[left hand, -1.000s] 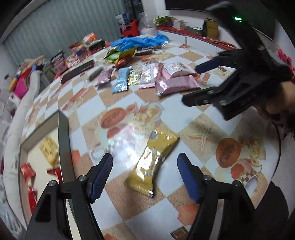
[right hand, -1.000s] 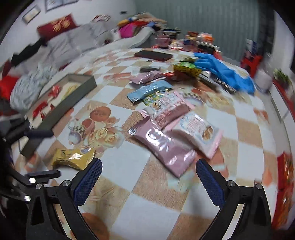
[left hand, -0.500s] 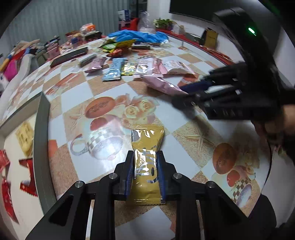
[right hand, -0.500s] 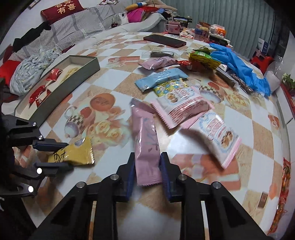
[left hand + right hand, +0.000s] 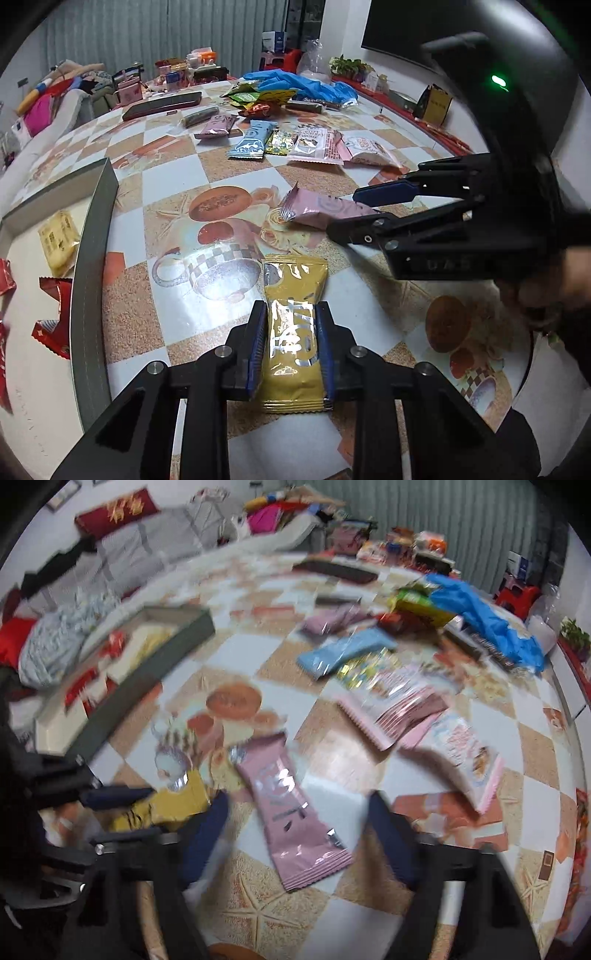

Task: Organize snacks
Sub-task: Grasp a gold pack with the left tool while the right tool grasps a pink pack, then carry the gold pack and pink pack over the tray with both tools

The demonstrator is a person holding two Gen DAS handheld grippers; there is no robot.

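My left gripper (image 5: 291, 347) is shut on a gold snack packet (image 5: 295, 325) just above the patterned table. In the right wrist view that packet (image 5: 173, 805) sits at lower left between the left gripper's fingers. My right gripper (image 5: 299, 834) is open, with a pink snack packet (image 5: 291, 812) lying loose on the table between its fingers. In the left wrist view the right gripper (image 5: 347, 214) hovers over that pink packet (image 5: 317, 210). A grey tray (image 5: 92, 258) at left holds a yellow packet (image 5: 59, 240) and red packets (image 5: 51, 317).
Several more snack packets (image 5: 291, 140) lie in a row farther back, with a blue glove (image 5: 295, 83) and a dark flat case (image 5: 162, 105) behind them. The table edge curves round at the right. A sofa with clothes (image 5: 92, 602) stands beyond the tray.
My right gripper has opened and let go of the pink packet, which now lies on the table nearer the tray. My left gripper stays shut on the gold packet.
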